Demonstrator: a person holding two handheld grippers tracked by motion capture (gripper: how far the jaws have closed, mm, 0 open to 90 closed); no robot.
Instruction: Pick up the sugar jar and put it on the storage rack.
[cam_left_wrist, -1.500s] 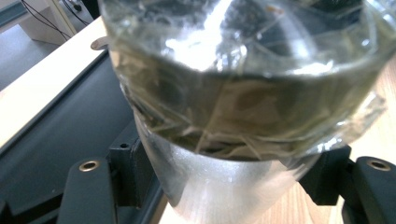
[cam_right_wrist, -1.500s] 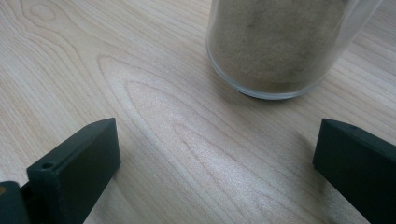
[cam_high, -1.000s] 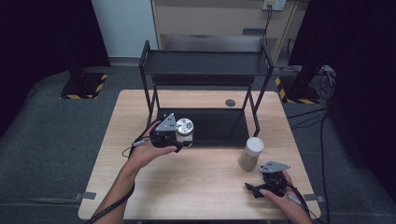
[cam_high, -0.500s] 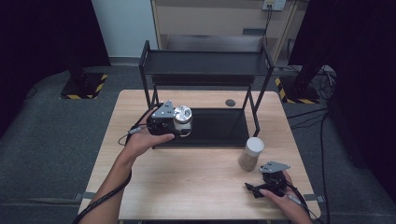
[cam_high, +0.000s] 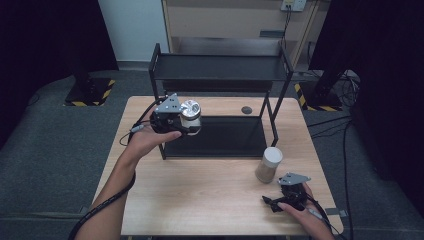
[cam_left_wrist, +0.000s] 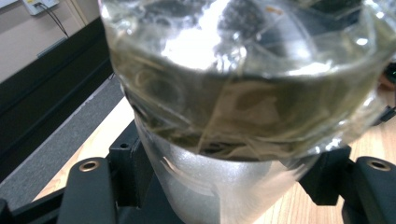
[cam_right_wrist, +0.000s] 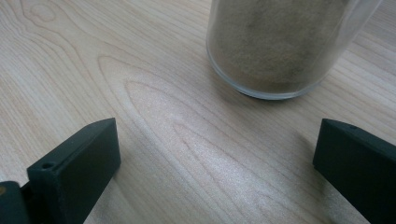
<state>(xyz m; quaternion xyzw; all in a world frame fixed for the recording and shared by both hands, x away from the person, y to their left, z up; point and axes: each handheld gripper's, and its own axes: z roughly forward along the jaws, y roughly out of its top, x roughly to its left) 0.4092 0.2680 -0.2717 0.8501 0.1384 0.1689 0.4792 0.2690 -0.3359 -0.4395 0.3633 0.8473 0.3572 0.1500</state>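
Observation:
My left gripper (cam_high: 191, 121) is shut on a glass jar (cam_high: 190, 113) with a silver lid, held in the air at the left front corner of the black rack (cam_high: 220, 67). In the left gripper view the jaws clamp the jar's silver lid (cam_left_wrist: 219, 186), and its clear body (cam_left_wrist: 243, 84) looms just beyond. My right gripper (cam_high: 270, 202) rests on the table near the front right, jaws open and with nothing between them (cam_right_wrist: 215, 154). A jar of tan powder (cam_high: 269, 164) stands upright just beyond it (cam_right_wrist: 280, 46).
The two-tier black rack has a dark lower tray (cam_high: 225, 135) on the wooden table (cam_high: 200, 200). A small dark round disc (cam_high: 246, 109) lies on the table behind the tray. Dark floor surrounds the table.
My left hand has lifted the silver-lidded jar higher and carried it a little farther from the person along the rack's left side. The right gripper has stayed put.

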